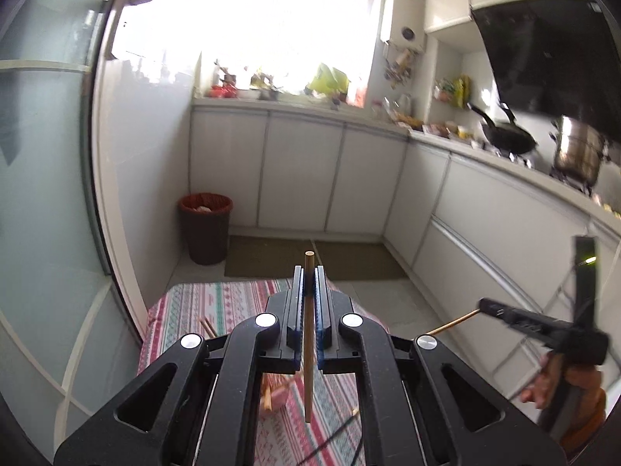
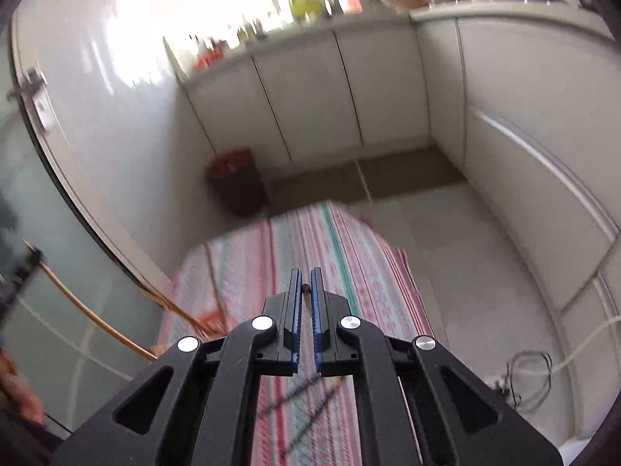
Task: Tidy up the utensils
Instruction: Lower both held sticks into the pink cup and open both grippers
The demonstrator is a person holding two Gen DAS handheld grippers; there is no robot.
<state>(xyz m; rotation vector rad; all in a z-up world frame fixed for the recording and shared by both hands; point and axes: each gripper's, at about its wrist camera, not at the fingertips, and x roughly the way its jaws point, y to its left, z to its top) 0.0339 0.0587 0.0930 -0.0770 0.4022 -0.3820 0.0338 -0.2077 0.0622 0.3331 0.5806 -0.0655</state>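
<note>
both finger pairs clenched: left gripper (image 1: 309,283) on upright chopstick (image 1: 308,349), right gripper (image 2: 306,291) on another chopstick (image 2: 306,288). bin (image 1: 205,233) at 10 o'clock holds trash.

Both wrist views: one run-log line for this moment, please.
left claw: shut on chopstick | right claw: shut on second chopstick | both above striped cloth

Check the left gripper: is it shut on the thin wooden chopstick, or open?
Shut on it. The left gripper has its blue pads pressed against the thin wooden chopstick, which stands upright between them.
</note>
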